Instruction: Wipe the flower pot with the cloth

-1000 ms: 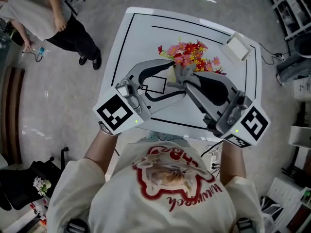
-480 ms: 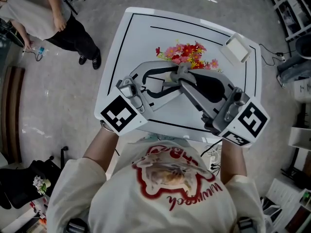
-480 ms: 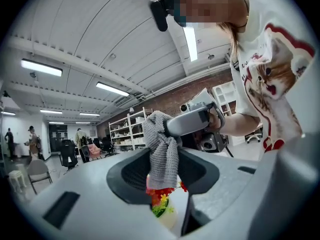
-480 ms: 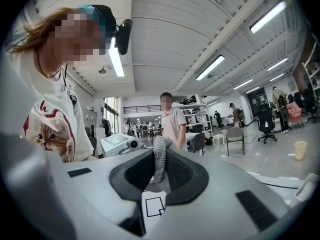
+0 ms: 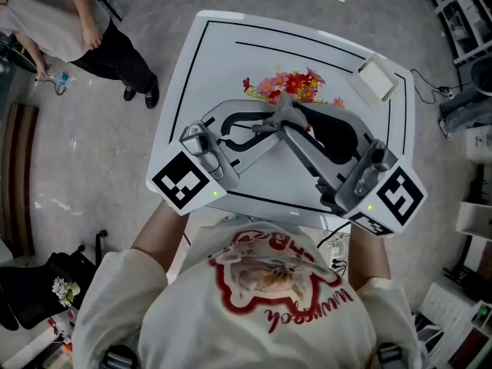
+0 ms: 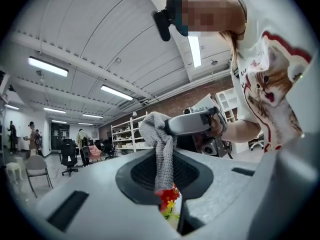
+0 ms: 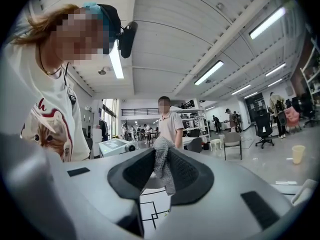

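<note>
Left gripper view: cloth [image 6: 159,134] clamped between the closed fingers of left gripper [image 6: 162,179] and right gripper [image 7: 161,169].

Open lab, shelf racks [image 6: 125,134], ofc chairs [image 6: 68,156], strip lights [image 6: 47,66]

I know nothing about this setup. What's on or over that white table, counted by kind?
Grippers: 2 (left gripper, right gripper)
Grey cloth: 1
Bunch of flowers: 1
White box: 1
Total: 5
</note>
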